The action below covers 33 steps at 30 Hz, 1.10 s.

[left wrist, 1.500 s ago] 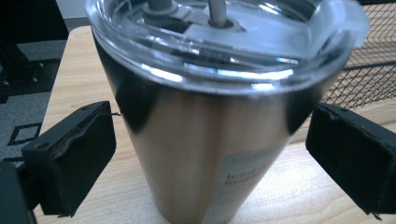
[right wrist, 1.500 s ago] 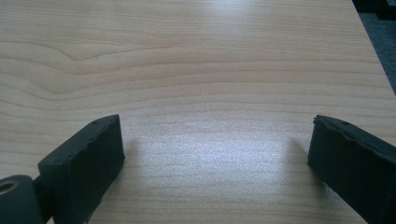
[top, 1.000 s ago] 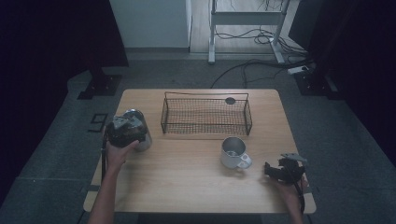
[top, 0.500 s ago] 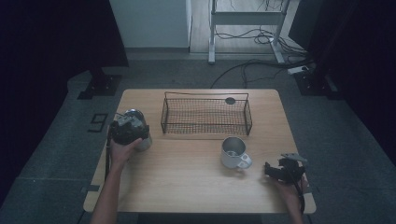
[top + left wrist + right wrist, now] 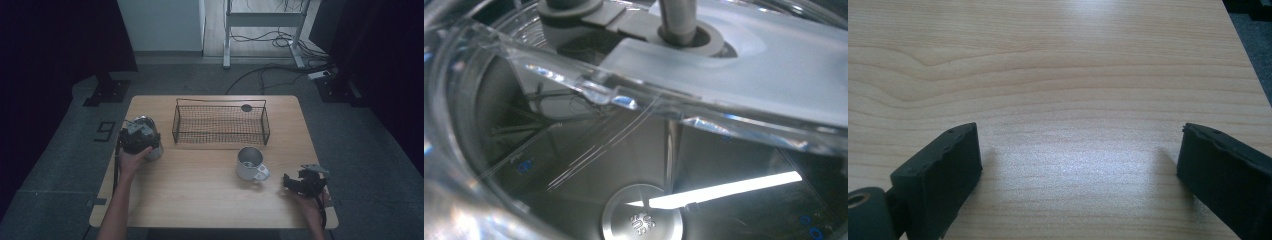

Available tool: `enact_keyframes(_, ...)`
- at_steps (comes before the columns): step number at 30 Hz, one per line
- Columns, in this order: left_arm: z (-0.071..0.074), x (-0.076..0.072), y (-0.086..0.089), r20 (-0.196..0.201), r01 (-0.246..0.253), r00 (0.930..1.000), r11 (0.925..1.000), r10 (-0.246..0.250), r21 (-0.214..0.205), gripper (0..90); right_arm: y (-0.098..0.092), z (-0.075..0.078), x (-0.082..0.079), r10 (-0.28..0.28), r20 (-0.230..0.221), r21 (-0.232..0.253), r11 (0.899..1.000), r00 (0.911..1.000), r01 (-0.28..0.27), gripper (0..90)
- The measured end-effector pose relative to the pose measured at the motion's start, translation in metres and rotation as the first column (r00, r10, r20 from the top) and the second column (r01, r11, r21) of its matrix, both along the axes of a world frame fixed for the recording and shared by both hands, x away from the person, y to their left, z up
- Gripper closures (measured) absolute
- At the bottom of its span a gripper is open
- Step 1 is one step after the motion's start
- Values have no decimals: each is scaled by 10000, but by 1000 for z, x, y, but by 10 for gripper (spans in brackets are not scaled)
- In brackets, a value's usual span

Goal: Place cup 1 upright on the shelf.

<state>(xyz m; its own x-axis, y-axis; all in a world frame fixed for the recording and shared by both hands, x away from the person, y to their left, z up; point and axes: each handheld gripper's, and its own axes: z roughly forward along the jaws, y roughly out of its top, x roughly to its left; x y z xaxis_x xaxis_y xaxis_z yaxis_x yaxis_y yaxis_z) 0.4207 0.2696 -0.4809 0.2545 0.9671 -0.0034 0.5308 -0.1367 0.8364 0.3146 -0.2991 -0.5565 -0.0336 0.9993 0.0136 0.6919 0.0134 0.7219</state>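
Jar point(image 5: 150, 137), wire basket point(image 5: 220, 122) beside, mug point(image 5: 250, 163) apart

basket point(image 5: 220, 123): rear centre of table point(image 5: 200, 200) | jar point(image 5: 148, 134): left of basket, under left gripper point(image 5: 136, 139) | mug point(image 5: 249, 163): in front of basket's right end, apart | right gripper point(image 5: 301, 181): right of mug, front-right table edge
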Motion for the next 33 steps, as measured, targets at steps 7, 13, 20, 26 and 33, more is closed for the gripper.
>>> enact_keyframes(7, 1, -2, 1, -83, 249, 9997, 9997, -249, 18, 42, 0, 0, 0, -23, 5, 10, 10000, 10000, 23, 40)
enact_keyframes(13, 4, -5, 0, -95, 319, 9994, 9995, -319, 2, 42, 0, 0, 0, -38, 10, 12, 10000, 10000, 38, 41)
enact_keyframes(20, 16, -9, -3, 88, 610, 9981, 9981, -609, -125, 42, 0, 0, 0, -56, 19, 10, 10000, 10000, 56, 44)
enact_keyframes(26, 27, -12, -8, 138, 669, 9977, 9977, -667, -90, 42, 0, 0, 0, -84, 32, 12, 10000, 10000, 84, 48)
enact_keyframes(33, 36, -14, -10, 232, 748, 9970, 9969, -742, -261, 42, 0, 0, 0, -92, 38, 7, 10000, 10000, 92, 49)
